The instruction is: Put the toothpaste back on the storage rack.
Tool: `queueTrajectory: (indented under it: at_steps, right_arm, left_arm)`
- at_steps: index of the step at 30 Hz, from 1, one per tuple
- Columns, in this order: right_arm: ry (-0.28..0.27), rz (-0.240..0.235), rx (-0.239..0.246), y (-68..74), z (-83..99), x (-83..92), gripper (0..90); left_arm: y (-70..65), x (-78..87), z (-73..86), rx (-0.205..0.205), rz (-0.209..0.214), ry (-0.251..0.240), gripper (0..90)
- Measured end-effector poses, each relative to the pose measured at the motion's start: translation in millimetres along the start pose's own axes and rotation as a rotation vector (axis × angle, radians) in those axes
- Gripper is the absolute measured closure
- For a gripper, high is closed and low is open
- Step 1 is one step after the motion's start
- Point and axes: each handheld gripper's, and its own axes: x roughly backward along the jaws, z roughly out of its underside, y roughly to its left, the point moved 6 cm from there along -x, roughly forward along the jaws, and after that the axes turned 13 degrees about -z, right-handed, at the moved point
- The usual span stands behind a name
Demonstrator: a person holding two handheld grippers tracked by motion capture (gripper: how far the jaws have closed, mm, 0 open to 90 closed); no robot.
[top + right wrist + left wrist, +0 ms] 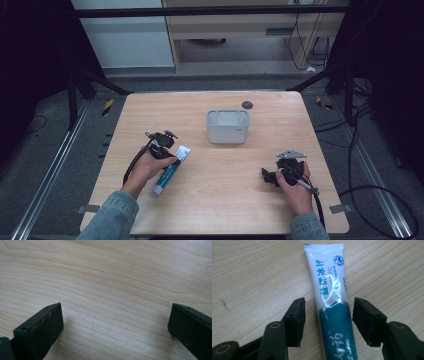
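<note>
A toothpaste tube (170, 172), white at its crimped end and teal toward the cap, lies flat on the wooden table (215, 200) at the left. My left gripper (169, 156) is lowered over the tube. In the left gripper view the tube (332, 302) runs between the two jaws of the left gripper (328, 307), with a narrow strip of bare wood on each side, so the pads are not pressing on it. My right gripper (270, 176) rests at the right of the table. Its jaws (115, 312) stand wide apart over bare wood, with nothing between them.
A grey rectangular bin (227, 134) stands open-topped at the middle of the table, beyond both hands. A small dark round disc (247, 105) lies near the far edge. Cables trail off the table's right side.
</note>
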Motion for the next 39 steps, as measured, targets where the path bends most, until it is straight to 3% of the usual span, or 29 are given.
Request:
queueTrajectory:
  at_steps: [14,22,39]
  right_arm:
    - [0.0,-0.001,0.001,-0.1,-0.1,-0.1,0.4]
    - [0.0,-0.004,-0.004,0.4,-0.2,0.1,0.4]
    - [0.0,-0.001,0.002,-0.1,-0.1,-0.1,0.4]
  left_arm:
    - [-6.2,-9.3,-5.5,-0.011,-0.037,0.021,46.2]
    - [-6.1,-12.5,-4.4,0.003,-0.028,0.02,50.1]
    - [-10.1,-14.2,-3.9,-0.021,-0.056,0.022,55.2]
